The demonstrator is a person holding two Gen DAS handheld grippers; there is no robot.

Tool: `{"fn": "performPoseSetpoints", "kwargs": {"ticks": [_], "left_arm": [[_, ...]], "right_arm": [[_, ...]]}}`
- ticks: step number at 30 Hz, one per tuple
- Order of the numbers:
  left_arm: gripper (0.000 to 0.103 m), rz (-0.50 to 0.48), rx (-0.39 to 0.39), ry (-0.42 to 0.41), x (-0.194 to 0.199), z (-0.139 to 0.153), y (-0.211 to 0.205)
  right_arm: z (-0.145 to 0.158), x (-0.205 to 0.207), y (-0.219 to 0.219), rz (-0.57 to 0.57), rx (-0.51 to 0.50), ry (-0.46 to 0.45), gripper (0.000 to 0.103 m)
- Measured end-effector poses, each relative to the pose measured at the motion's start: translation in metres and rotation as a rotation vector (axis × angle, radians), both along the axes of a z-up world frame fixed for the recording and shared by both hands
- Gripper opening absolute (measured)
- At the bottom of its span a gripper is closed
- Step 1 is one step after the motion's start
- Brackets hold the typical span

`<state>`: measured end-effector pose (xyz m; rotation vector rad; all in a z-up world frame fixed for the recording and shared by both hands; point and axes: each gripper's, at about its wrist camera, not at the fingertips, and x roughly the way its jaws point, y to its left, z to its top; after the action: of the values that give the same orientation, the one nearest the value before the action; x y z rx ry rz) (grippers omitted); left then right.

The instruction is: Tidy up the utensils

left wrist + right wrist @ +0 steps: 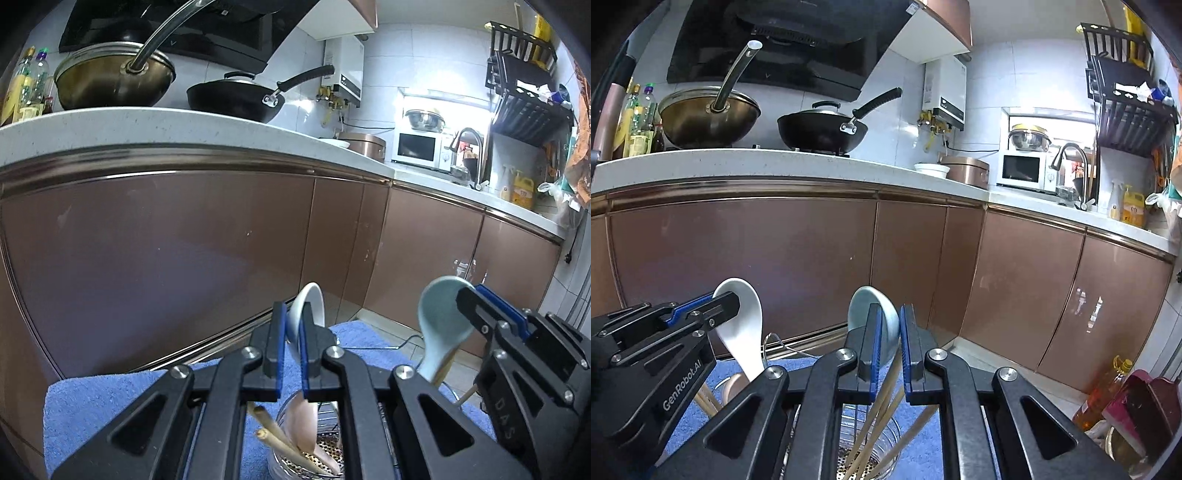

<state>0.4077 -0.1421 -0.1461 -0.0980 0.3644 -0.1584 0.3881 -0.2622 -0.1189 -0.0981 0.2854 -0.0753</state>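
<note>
1. At far left on the table [775, 162]: oil bottles [635, 122], then a brass-coloured wok [709, 122] with a long steel handle, then a black frying pan [820, 129] with a lid, all under a dark range hood [790, 40].
2. Below, brown cabinet doors [738, 266] running the whole width.
3. Left gripper [293, 345]: fingers [275, 343] clenched on a white ceramic spoon [308, 306], bowl up, handle running down toward a perforated metal utensil holder [325, 454] directly beneath.
4. In that holder: wooden chopsticks [273, 435] leaning left, beside a pale pinkish spoon [306, 424].
5. Under the holder: a blue towel [110, 402].
6. Same left gripper seen side-on at the left edge of the right wrist view, white spoon pinched near its neck.
7. Right gripper [888, 347]: fingers [873, 343] clenched on a pale blue ceramic spoon [875, 314], bowl up, above a second metal holder [868, 450] holding more chopsticks [882, 413].
8. Whether either spoon's handle tip touches a holder: cannot tell.
9. Further right on the table: white bowl [932, 170], copper rice cooker [966, 168], microwave [1023, 171], tap [1071, 166], yellow detergent bottle [1132, 208].
10. At far right: black dish rack [1126, 92] on the wall, oil bottle [1104, 395] on the floor.
</note>
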Motion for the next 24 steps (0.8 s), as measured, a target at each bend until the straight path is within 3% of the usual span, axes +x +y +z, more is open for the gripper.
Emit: {"fn": "performPoseSetpoints", "kwargs": {"ticks": [3,4,6,8,12,17,24], "left_arm": [[0.009,-0.013,-0.031,-0.005,-0.003,-0.002,0.003],[0.011,-0.016,-0.036,-0.008,-0.004,-0.001,0.003],[0.03,-0.021,-0.055,-0.022,-0.009,0.004,0.006],[0.04,-0.019,-0.079,-0.034,-0.015,0.009,0.01],[0.048,-0.014,-0.082,-0.053,-0.031,0.026,0.02],[0.059,0.004,-0.06,-0.072,-0.06,0.052,0.032],[0.066,0.021,-0.001,-0.072,-0.112,0.089,0.045]], "right_arm": [[0.001,-0.003,0.002,0.002,-0.006,-0.002,0.018],[0.002,-0.005,0.003,0.003,-0.006,-0.006,0.026],[0.006,-0.01,0.003,0.005,-0.003,-0.018,0.035],[0.012,-0.018,0.003,0.005,-0.004,-0.034,0.035],[0.029,-0.042,0.002,0.003,-0.001,-0.074,0.04],[0.053,-0.078,-0.004,-0.015,0.019,-0.116,0.054],[0.082,-0.129,-0.012,-0.038,0.058,-0.141,0.074]]}}
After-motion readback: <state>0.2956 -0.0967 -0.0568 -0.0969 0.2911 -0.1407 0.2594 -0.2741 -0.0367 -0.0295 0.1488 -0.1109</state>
